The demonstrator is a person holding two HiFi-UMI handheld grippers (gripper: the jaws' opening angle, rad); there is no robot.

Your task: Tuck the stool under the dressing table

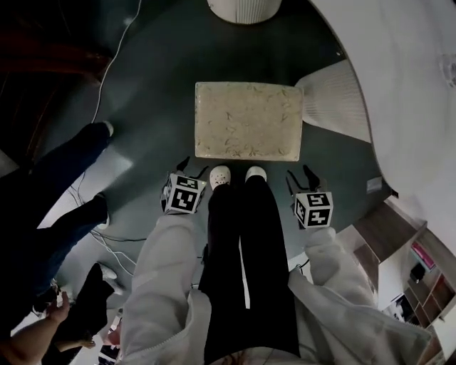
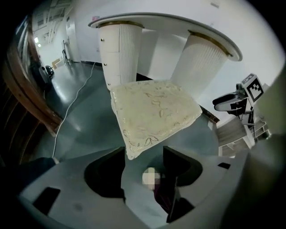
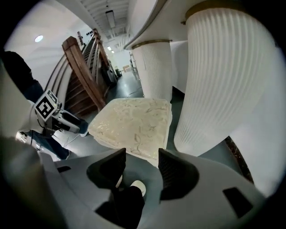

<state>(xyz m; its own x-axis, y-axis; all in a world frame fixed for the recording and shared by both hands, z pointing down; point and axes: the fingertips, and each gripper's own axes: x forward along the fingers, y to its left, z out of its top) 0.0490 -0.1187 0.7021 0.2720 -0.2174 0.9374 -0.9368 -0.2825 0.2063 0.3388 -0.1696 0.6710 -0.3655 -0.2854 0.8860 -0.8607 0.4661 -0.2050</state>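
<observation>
The stool (image 1: 248,121), with a cream patterned cushion, stands on the grey floor just in front of my white shoes. The white dressing table (image 1: 406,78) curves along the right, one ribbed pedestal (image 1: 335,100) beside the stool and another (image 1: 244,8) beyond it. My left gripper (image 1: 192,169) hovers at the stool's near left corner, jaws open and empty. My right gripper (image 1: 301,178) hangs off the near right corner, also open and empty. In the left gripper view the cushion's corner (image 2: 134,150) lies just past the jaws. In the right gripper view the cushion's edge (image 3: 134,147) sits just ahead.
A bystander's legs (image 1: 57,185) stand at the left, with cables (image 1: 107,71) trailing over the floor. A wooden stair railing (image 3: 85,80) rises at the left. Shelving (image 1: 410,274) sits low at the right. Open floor lies left of the stool.
</observation>
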